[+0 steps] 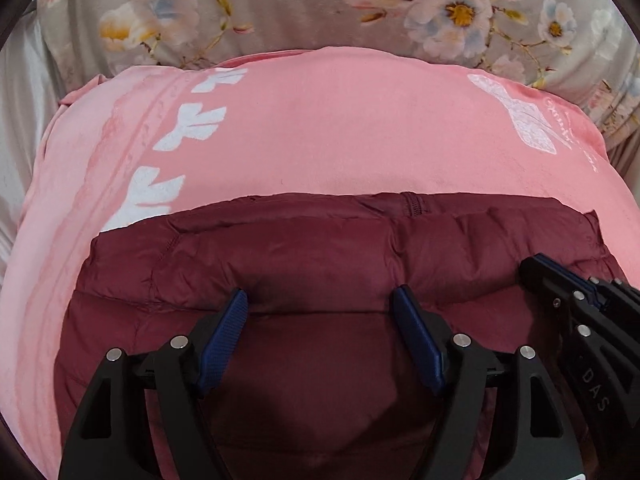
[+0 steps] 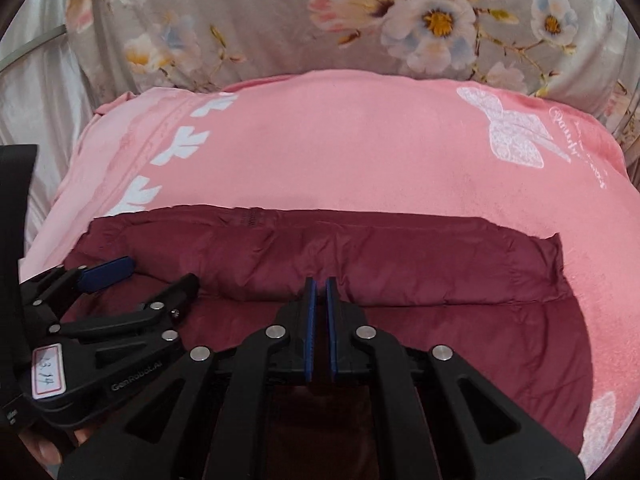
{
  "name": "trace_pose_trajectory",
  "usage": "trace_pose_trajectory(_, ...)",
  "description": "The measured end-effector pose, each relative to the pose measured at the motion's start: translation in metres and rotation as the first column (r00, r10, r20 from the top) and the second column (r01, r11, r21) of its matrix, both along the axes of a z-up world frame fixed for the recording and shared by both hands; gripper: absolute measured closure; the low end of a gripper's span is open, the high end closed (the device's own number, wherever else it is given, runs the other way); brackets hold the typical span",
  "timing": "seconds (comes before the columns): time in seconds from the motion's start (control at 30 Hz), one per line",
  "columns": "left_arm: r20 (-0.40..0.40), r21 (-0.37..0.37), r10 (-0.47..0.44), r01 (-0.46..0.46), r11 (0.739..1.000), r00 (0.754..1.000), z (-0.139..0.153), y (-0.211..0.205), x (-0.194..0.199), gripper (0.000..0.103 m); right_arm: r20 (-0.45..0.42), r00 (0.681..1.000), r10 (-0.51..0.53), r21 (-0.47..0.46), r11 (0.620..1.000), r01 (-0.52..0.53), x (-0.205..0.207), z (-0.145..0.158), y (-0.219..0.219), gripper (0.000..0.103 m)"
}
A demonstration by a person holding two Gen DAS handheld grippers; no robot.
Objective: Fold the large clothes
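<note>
A maroon quilted jacket (image 1: pixel 320 248) lies folded on a pink blanket (image 1: pixel 320 128), its far edge forming a puffy fold with a zipper end on top. Just above the jacket's near part, my left gripper (image 1: pixel 320 306) stands open, its blue pads wide apart with only the fabric surface under them. My right gripper (image 2: pixel 321 285) is shut, with a thin slit between the pads and nothing in it, and its tips sit at the base of the jacket (image 2: pixel 360 256) fold. Each gripper shows in the other's view: the right gripper (image 1: pixel 538 267) at the right edge, the left gripper (image 2: pixel 156 275) at the lower left.
The pink blanket (image 2: pixel 360 152) has white leaf prints on the left and a white bow on the right. Grey floral bedding (image 2: pixel 280 20) lies behind it and pale satin fabric (image 2: pixel 48 112) to the left. A hand (image 2: pixel 48 450) shows at the lower left.
</note>
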State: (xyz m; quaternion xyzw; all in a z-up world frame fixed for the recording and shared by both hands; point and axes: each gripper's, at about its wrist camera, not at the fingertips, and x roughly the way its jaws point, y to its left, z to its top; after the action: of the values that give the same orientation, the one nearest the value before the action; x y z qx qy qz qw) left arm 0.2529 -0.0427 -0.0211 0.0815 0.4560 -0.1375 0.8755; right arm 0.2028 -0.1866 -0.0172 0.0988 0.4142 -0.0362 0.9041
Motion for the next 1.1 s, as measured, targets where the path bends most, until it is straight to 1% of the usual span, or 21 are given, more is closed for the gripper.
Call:
trace_pose_trajectory(0.13,0.001,-0.004,0.014,-0.014,1.000,1.000,-0.009,-0.001,0.010,0.026,-0.015,0.999,-0.028,0.048,0.998,0.029,0.009,-0.017,-0.008,0.099)
trace_pose_trajectory(0.3,0.021,0.002,0.025,-0.025,1.000,0.999,-0.018,-0.004,0.015,0.022,-0.016,0.999,-0.034,0.071,0.997,0.035,0.016,-0.030,-0.011,0.101)
trace_pose_trajectory(0.6,0.046,0.032,0.023,-0.024,0.999,0.999,-0.028,-0.011,0.019,0.019,-0.009,0.999,-0.033,0.110,0.993,0.034,0.020,-0.036,-0.015,0.101)
trace_pose_trajectory(0.83,0.052,0.046,0.023,-0.026,0.999,0.998,-0.028,-0.011,0.020,0.018,-0.003,0.999,-0.036,0.112,0.993,0.036,0.020,-0.035,-0.017,0.101)
trace_pose_trajectory(0.9,0.052,0.039,0.023,-0.025,0.999,0.998,-0.025,-0.009,0.018,0.019,0.018,0.998,-0.057,0.108,0.993,0.055,0.013,-0.030,-0.019,0.101)
trace_pose_trajectory(0.93,0.049,0.032,0.027,-0.028,0.999,0.998,-0.020,-0.003,0.013,0.019,0.030,0.996,-0.079,0.087,0.993,0.076,0.004,-0.024,-0.019,0.100)
trace_pose_trajectory(0.97,0.049,0.022,0.035,-0.036,0.999,0.998,-0.014,0.003,0.006,0.021,0.047,0.996,-0.081,0.072,0.994,0.078,-0.008,-0.016,-0.015,0.096)
trace_pose_trajectory(1.0,0.051,0.001,0.044,-0.044,0.999,0.998,-0.006,0.012,-0.004,0.021,0.073,0.995,-0.064,0.056,0.997,0.060,-0.025,-0.007,-0.009,0.094)
trace_pose_trajectory(1.03,0.055,-0.037,0.038,-0.036,0.999,0.998,0.004,0.024,-0.021,0.021,0.090,0.995,-0.047,0.045,0.998,0.043,-0.040,-0.001,-0.003,0.091)
trace_pose_trajectory(1.1,0.068,-0.047,0.036,-0.032,0.998,0.997,0.011,0.035,-0.041,0.021,0.103,0.994,-0.020,0.032,0.999,0.017,-0.062,0.003,0.008,0.089)
